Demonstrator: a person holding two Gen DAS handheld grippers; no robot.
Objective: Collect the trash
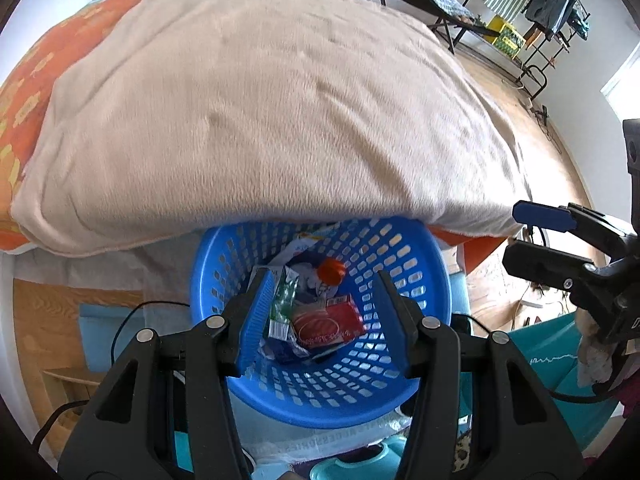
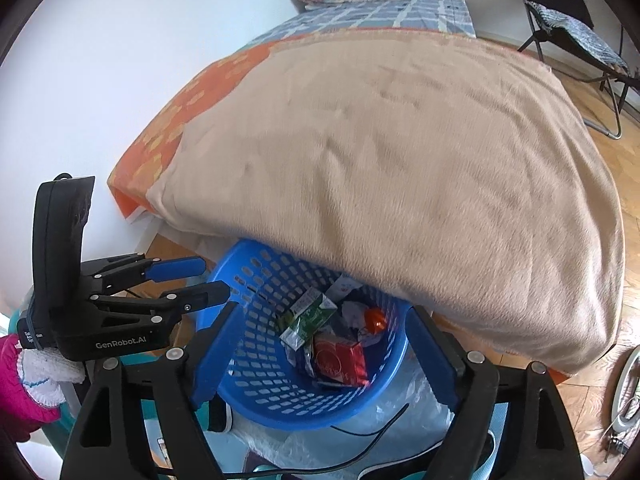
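Left wrist view, blue basket holding trash, both jaws spread empty

Both claws gape above the blue basket holding seemingly crumpled wrappers.

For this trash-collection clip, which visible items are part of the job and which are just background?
Job items:
blue basket
red packet
green wrapper
orange cap
left claw, open
right claw, open

Background:
beige blanket
orange sheet
folding chair
clothes rack
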